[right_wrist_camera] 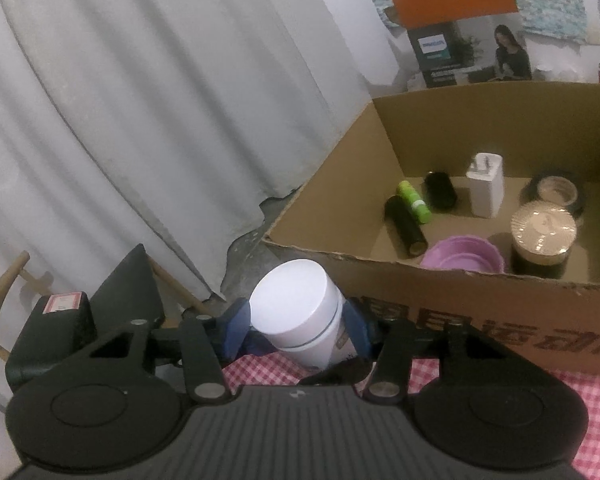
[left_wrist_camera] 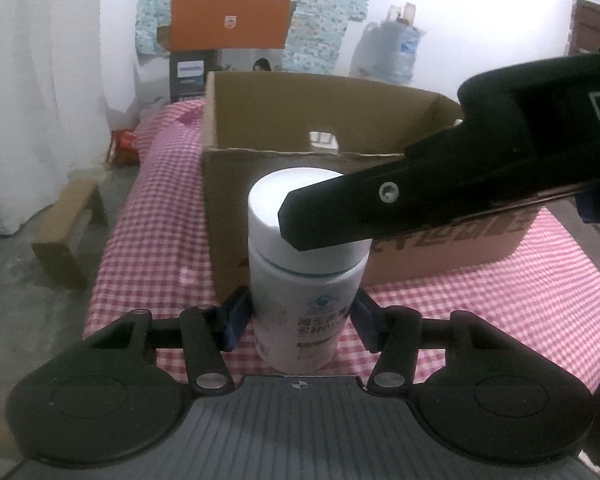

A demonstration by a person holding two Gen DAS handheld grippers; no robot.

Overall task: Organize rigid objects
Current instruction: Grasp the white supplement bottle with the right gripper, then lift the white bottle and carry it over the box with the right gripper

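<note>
Both grippers have hold of one white bottle [left_wrist_camera: 306, 276], which stands approx. upright on the pink-checked cloth [left_wrist_camera: 156, 216] just in front of the near wall of an open cardboard box [left_wrist_camera: 260, 120].

Left gripper [left_wrist_camera: 304, 316]: jaws narrowed, blue pads pressing the bottle's body on both sides, low down by the printed label. Right gripper [right_wrist_camera: 298, 326]: jaws likewise narrowed, blue pads clamped on the bottle's white cap [right_wrist_camera: 292, 300], left & right of it. In the left wrist view one black finger of the right gripper comes in from the right & lies across the cap.

Inside the box, per the right wrist view: two black tubes [right_wrist_camera: 406, 222] & a green tube [right_wrist_camera: 414, 202] lying toward the left; a white charger-like block [right_wrist_camera: 485, 184] standing near the far wall; a purple bowl [right_wrist_camera: 464, 256] close to the near wall; a dark jar w/ shiny lid [right_wrist_camera: 542, 236] right of the bowl; a round compact [right_wrist_camera: 556, 190] behind that jar.

Beyond the table: white curtain [right_wrist_camera: 140, 120] on the left, an orange-lidded carton [left_wrist_camera: 230, 24] at the far wall, water jugs [left_wrist_camera: 392, 52] far right.
</note>
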